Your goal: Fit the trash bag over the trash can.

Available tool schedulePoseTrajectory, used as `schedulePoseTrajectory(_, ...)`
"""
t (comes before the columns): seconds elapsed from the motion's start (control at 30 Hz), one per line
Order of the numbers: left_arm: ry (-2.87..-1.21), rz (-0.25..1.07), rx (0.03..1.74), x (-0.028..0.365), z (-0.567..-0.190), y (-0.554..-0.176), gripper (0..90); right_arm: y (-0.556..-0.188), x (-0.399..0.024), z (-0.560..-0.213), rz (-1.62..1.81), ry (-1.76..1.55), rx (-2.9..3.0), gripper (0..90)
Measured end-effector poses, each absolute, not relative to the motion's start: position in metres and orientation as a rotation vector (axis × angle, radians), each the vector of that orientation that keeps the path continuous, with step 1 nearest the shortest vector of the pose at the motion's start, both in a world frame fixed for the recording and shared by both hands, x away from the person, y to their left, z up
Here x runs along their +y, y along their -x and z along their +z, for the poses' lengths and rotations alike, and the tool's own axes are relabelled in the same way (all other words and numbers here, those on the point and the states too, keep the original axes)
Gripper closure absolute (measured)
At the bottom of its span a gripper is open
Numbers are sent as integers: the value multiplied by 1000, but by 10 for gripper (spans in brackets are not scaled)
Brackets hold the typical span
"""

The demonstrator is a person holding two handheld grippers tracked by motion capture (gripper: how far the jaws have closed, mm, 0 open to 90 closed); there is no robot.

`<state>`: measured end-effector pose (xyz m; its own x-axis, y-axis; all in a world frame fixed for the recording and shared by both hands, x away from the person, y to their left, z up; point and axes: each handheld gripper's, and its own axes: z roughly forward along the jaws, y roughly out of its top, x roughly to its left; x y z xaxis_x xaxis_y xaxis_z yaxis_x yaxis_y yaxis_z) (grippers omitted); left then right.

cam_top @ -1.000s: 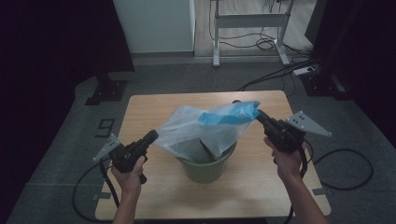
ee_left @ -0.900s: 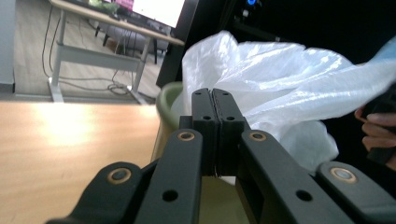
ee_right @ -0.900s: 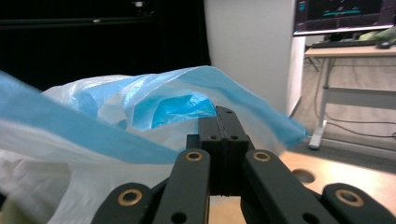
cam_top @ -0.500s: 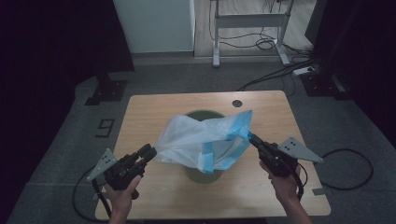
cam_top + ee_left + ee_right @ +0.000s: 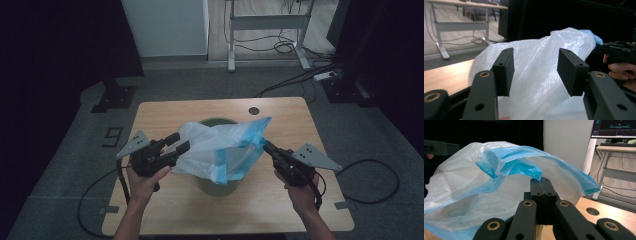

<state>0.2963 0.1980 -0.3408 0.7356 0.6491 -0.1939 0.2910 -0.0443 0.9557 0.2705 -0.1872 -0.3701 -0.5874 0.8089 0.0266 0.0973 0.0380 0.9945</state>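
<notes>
- High view: the left gripper [image 5: 176, 144] has its jaws apart; they have just been opening, and they sit just beside the plastic bag [image 5: 220, 147] without pinching it.
- The right gripper [image 5: 267, 148] is clamped tight on the bag's blue edge (jaws pressed together).
- The bag hangs over a green bin [image 5: 216, 184] on the wooden table [image 5: 280, 115].

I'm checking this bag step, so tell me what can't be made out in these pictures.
- Bin: high view, mostly draped by the bag; its inside is hidden.
- Right gripper: both views, jaws shut at the bag's blue edge; the film between them is hidden.
- Left gripper: left gripper view, jaws just opened, bag behind; contact unclear.
</notes>
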Motion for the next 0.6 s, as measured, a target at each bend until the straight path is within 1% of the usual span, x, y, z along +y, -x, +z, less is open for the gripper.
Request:
schedulePoseTrajectory(0.07, -1643, 346, 774, 194, -341, -301, 463, -271, -186, -370, 1602, -916, 1750, 895)
schedulePoseTrajectory(0.13, -1659, 370, 782, 190, -343, -303, 491, -271, -184, -370, 1603, -913, 1753, 894)
schedulePoseTrajectory(0.23, -1676, 389, 808, 186, -344, -307, 641, -272, -181, -371, 1603, -906, 1759, 895)
schedulePoseTrajectory(0.33, -1684, 404, 830, 185, -345, -308, 822, -271, -180, -370, 1603, -903, 1758, 894)
schedulePoseTrajectory(0.4, -1662, 429, 836, 186, -344, -307, 894, -270, -181, -371, 1601, -906, 1756, 895)
schedulePoseTrajectory(0.6, -1512, 445, 874, 201, -341, -312, 899, -274, -189, -377, 1577, -943, 1757, 894)
